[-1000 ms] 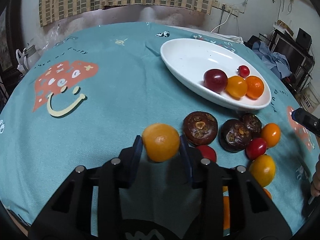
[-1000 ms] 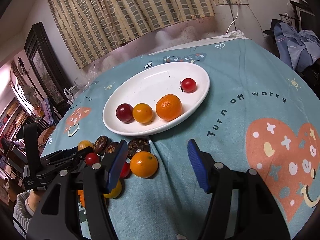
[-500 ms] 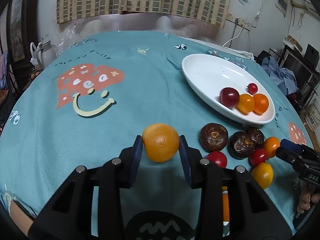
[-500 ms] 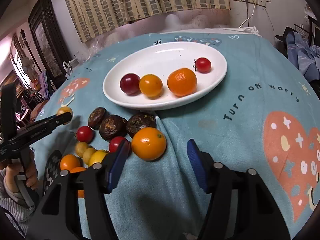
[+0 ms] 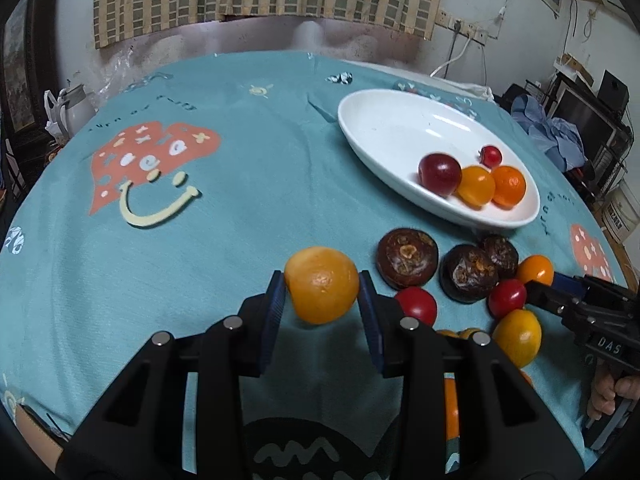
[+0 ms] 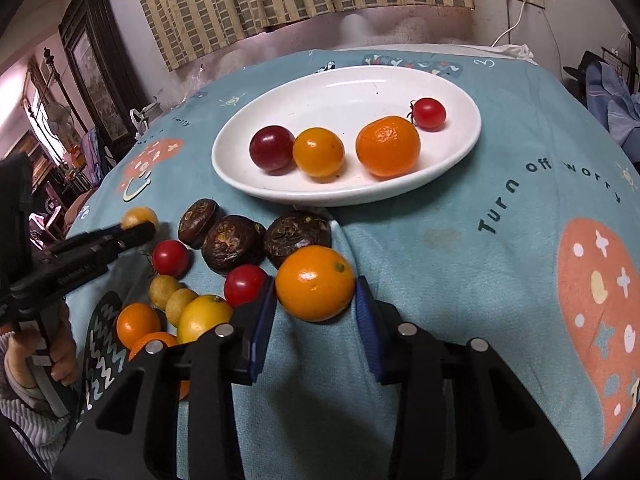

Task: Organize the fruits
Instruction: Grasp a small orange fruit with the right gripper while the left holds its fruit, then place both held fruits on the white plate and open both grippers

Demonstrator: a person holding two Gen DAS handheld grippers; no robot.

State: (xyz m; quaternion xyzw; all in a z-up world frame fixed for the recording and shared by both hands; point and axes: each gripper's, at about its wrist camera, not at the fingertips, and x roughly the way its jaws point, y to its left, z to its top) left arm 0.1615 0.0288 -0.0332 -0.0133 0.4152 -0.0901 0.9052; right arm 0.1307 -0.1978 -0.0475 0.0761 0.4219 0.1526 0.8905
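Observation:
My left gripper (image 5: pixel 322 300) is shut on a yellow-orange fruit (image 5: pixel 320 280) and holds it just above the teal cloth. In the right wrist view my right gripper (image 6: pixel 315 300) has its jaws closing around an orange (image 6: pixel 314 284) that rests on the cloth, and both blue pads touch its sides. A white oval dish (image 6: pixel 360 92) behind it holds a dark red plum (image 6: pixel 272 147), a yellow fruit (image 6: pixel 318 152), a mandarin (image 6: pixel 387 146) and a cherry tomato (image 6: pixel 429 113). The same dish (image 5: pixel 380 128) lies at the right in the left wrist view.
Loose fruit lies in a pile beside the dish: three dark brown round ones (image 6: pixel 232 242), cherry tomatoes (image 6: pixel 171 257), yellow and orange ones (image 6: pixel 204 316). A person's hand (image 6: pixel 60 360) holds the left gripper's handle. The cloth's left half (image 5: pixel 140 220) bears only prints.
My right gripper has moved forward and down to the orange, and its jaws have narrowed from wide apart onto its sides. The left gripper keeps its fruit and has hardly moved.

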